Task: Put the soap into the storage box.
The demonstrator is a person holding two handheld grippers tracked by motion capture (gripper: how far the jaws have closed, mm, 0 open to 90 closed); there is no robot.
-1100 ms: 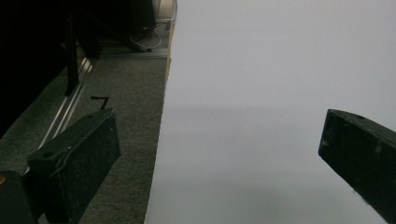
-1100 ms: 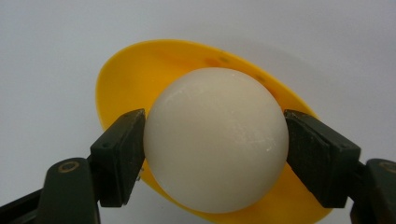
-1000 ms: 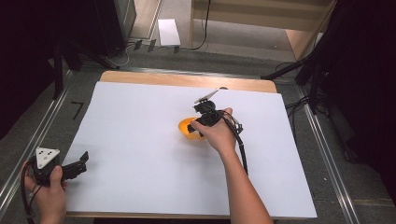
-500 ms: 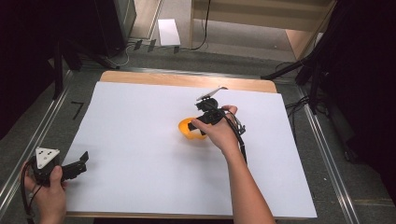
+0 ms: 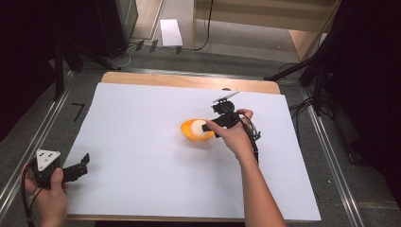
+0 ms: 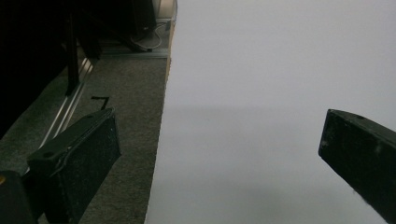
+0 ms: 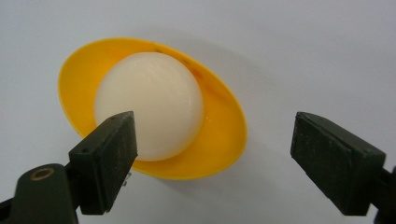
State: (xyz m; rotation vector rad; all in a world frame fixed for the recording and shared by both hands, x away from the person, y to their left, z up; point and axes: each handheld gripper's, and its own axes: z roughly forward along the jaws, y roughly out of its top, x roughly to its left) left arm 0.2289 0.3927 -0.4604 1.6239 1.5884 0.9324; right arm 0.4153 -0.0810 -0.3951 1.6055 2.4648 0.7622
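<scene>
Right gripper view: the yellow bowl (image 7: pixel 219 140) lies tilted, its opening facing up-left, the white egg (image 7: pixel 149 105) inside; the right gripper (image 7: pixel 212 158) gapes wide and empty, just beside it.

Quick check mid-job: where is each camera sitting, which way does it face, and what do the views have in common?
High view: above the person's side, looking forward and down on the white table cover; both forearms, left hand-held gripper, right hand-held gripper.
Left gripper view: rides the left one, facing the cover's edge; open jaws.
Right gripper view: faces the white ball in the yellow bowl; open jaws.
Shared: high and right views show ball and bowl.
</scene>
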